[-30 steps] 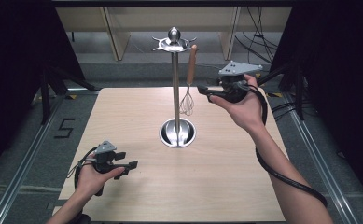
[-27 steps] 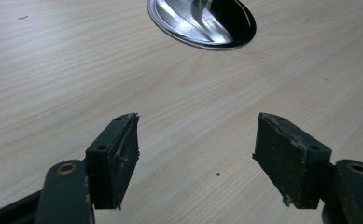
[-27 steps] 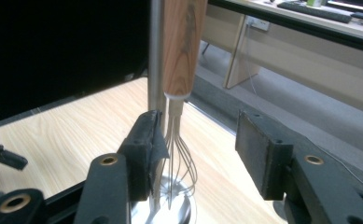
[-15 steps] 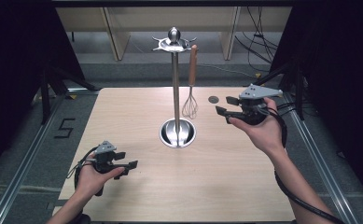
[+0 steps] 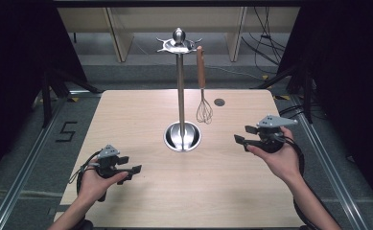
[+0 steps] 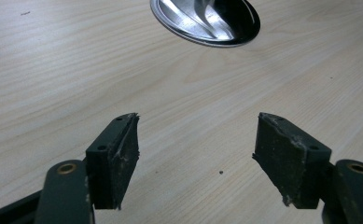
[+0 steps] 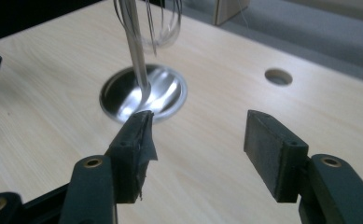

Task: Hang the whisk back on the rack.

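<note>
Utensil stand (image 5: pixel 180 86): polished metal pole rising upright from a round mirrored base (image 5: pixel 182 136), sitting near the middle of the light wooden table (image 5: pixel 141 120); a hooked crown with a ball finial is topping the pole. The base is showing at the upper edge of the left gripper view (image 6: pixel 207 21) and left of centre in the right gripper view (image 7: pixel 144 95).

Whisk (image 5: pixel 203 91): wooden handle, wire balloon head, hanging from a hook on the stand's right side, head down and clear of the table, just beside the pole. Its wires are appearing at the top of the right gripper view (image 7: pixel 163 23).

Table hole (image 5: pixel 219 102): small round opening, lying right of the stand and beyond the whisk head.

Right gripper (image 5: pixel 241 142): held in the person's right hand (image 5: pixel 280 158), hovering right of the stand base, well apart from it; jaws are standing wide apart with nothing between them, pointing toward the base.

Left gripper (image 5: pixel 132 171): held in the person's left hand (image 5: pixel 95 184), hovering near the table's near-left part, below-left of the stand base; jaws are spread and grasping nothing, only bare wood lying between them.

Floor marking (image 5: pixel 66 132): a numeral 5, lying off the table's left edge.
</note>
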`<state>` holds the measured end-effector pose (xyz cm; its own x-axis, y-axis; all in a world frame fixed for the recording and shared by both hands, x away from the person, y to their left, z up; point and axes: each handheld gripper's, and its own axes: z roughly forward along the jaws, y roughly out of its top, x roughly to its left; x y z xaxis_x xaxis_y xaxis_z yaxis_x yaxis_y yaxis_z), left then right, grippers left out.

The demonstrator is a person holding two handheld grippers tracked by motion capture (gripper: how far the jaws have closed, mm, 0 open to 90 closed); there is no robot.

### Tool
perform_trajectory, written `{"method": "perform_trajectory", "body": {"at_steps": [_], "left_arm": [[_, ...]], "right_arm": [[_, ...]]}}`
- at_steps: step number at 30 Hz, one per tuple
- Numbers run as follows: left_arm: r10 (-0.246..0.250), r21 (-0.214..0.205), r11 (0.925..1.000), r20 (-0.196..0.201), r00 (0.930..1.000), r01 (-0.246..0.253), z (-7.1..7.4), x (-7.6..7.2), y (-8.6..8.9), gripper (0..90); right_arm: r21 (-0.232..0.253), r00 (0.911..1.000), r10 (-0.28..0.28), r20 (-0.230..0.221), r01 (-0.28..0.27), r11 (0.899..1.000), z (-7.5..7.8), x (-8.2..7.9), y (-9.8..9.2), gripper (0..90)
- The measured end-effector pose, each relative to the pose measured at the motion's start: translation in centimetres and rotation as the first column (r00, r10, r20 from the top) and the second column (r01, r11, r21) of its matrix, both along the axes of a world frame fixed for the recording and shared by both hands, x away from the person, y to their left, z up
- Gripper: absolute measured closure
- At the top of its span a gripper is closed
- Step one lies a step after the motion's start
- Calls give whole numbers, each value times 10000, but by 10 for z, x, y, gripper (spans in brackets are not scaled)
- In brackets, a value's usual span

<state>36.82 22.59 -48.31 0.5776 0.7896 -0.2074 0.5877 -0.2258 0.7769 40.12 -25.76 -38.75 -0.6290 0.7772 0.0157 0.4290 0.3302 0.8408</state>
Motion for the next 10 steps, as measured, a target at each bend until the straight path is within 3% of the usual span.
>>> {"method": "perform_trajectory", "body": {"at_steps": [3, 5, 6, 8, 10], "left_arm": [[-92, 169, 9998, -37, 10000, 93, 0, 0, 1, 297], [-71, 196, 9998, -64, 10000, 72, 0, 0, 1, 297], [-59, 156, 9999, -80, 10000, 61, 0, 0, 0, 297], [-92, 109, 9999, -41, 9999, 93, 0, 0, -1, 297], [-54, 15, 10000, -40, 10000, 54, 0, 0, -2, 297]], "right_arm": [[60, 9987, -203, -466, 206, 9998, -23, -7, -10, 426], [97, 9989, -271, -392, 275, 9996, -29, -9, -14, 426], [245, 9968, -504, -625, 520, 9983, -41, -13, -18, 426], [293, 9940, -542, -947, 572, 9979, -46, -15, -21, 426], [342, 9950, -563, -827, 593, 9977, -48, -15, -22, 426]]}}
